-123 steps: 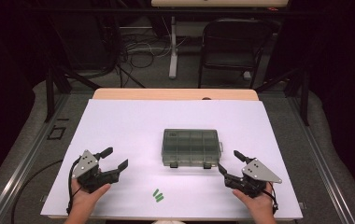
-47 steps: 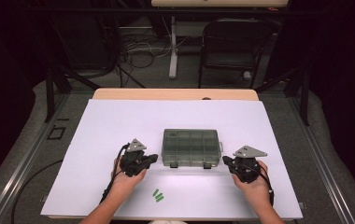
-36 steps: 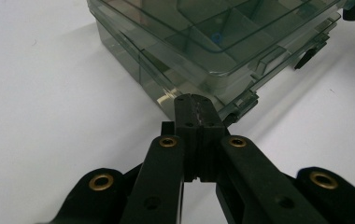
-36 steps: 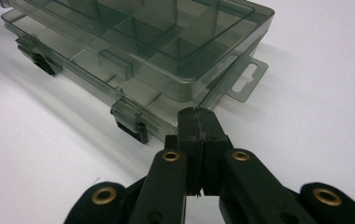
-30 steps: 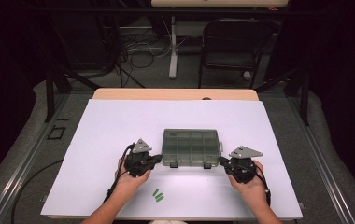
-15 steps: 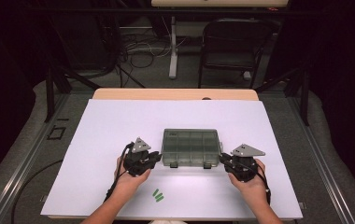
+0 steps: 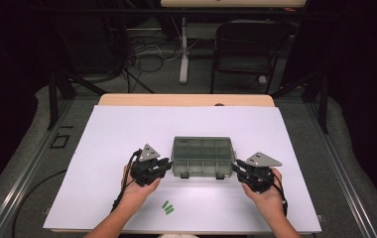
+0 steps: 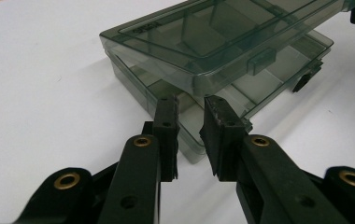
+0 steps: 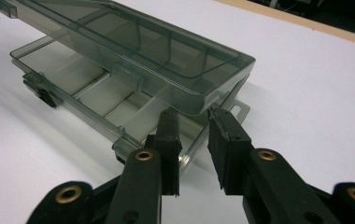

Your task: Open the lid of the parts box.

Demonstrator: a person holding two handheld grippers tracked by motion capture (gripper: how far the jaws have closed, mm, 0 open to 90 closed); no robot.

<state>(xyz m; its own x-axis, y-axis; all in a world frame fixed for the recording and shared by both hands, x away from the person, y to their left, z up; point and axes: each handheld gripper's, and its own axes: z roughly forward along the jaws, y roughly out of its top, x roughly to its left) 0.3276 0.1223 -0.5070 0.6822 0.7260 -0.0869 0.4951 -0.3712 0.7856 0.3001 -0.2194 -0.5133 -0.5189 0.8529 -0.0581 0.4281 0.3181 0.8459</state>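
Lying between both hands, the organizer box (image 7: 203, 156) meets slightly parted, just-opening fingers (image 8: 166, 126).

A white sheet (image 7: 127, 129) is spread over a light wooden table (image 7: 186, 99), whose bare far edge is left showing. The room behind is kept pretty dark. A dark chair (image 7: 248, 49) is parked at the far right, next to a white post (image 7: 183, 49), and loose cables (image 7: 152, 49) are tangled on the grey floor (image 7: 37, 114). Black frame legs (image 7: 52, 94) are seen at both sides, and a black square outline (image 7: 59, 142) is marked at the left.
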